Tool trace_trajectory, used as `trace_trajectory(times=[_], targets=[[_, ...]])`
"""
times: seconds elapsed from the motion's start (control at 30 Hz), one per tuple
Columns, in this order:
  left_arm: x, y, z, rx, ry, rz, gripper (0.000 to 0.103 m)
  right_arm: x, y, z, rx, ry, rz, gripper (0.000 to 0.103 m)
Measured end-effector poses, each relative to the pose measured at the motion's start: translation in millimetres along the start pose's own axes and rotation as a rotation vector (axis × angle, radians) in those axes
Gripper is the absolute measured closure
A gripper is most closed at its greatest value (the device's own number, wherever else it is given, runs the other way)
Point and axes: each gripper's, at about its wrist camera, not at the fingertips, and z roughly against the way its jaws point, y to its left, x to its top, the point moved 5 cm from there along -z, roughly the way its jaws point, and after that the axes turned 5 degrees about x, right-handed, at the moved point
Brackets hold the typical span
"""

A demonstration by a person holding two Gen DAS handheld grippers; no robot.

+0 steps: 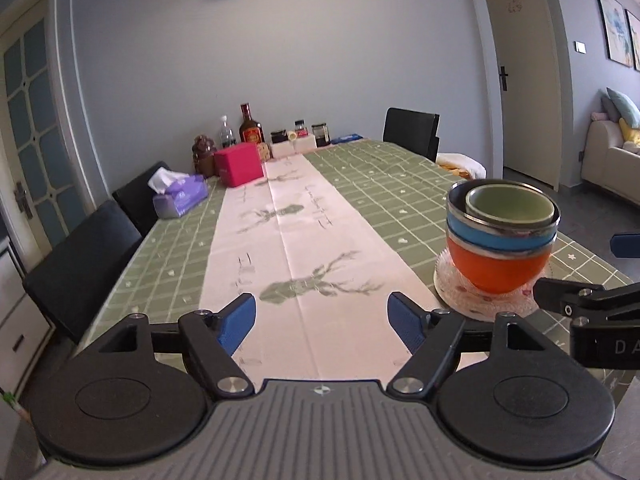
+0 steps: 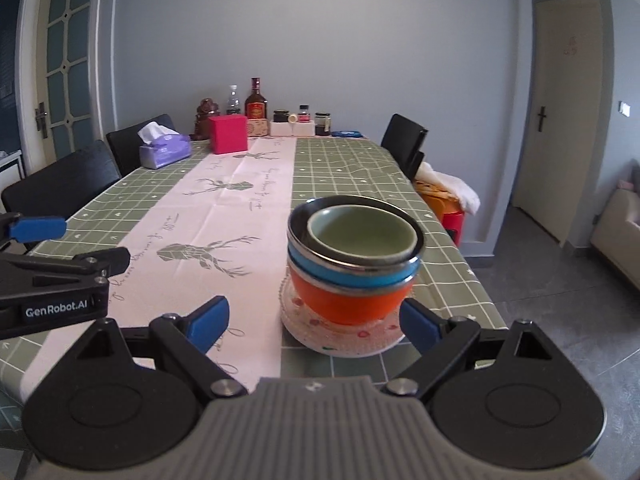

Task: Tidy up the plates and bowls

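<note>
A: In the left wrist view, what is seen from left to right?

B: Two black chairs [image 1: 84,264] are seen at the left edge of the table [image 1: 372,184], then a purple tissue pack [image 1: 180,196] and a pink box [image 1: 239,163]. The left gripper [image 1: 321,320] is held over the pale runner [image 1: 296,248], its jaws spread wide, with nothing between them. At the right the stack is placed: a green bowl [image 1: 510,207] inside a blue bowl [image 1: 496,236], on an orange bowl [image 1: 494,272], on a glass plate [image 1: 464,300]. Only part of the right gripper [image 1: 580,276] is seen, at the right edge. A sofa [image 1: 612,160] and framed pictures [image 1: 616,24] are shown only here.

A: And in the right wrist view?

B: The side of the left gripper [image 2: 84,244] is seen at the left, with a printed label. The stack is found nearly in the middle, near the table's right edge: green bowl [image 2: 362,236], blue bowl [image 2: 352,276], orange bowl [image 2: 348,300], glass plate [image 2: 340,340]. The right gripper [image 2: 314,322] is opened wide; the plate is just ahead of its fingers [image 2: 416,322] and is not pressed. A red bin [image 2: 452,220] with a white cloth [image 2: 456,190] beside the table is shown clearly only here
</note>
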Motion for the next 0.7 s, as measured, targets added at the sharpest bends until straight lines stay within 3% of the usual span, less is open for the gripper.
trace_trajectory(times=[0.4,0.7], targets=[[-41.1,-5.7,-8.1,0.03,0.13,0.024,0.015,-31.1,-0.6,-8.4,-0.027,0.093,-0.054,0.011],[-43.3,-5.2,-9.0,0.027,0.14,0.027,0.015,-32.5,-1.5,-11.3,-0.036,0.103,-0.055,0.011]])
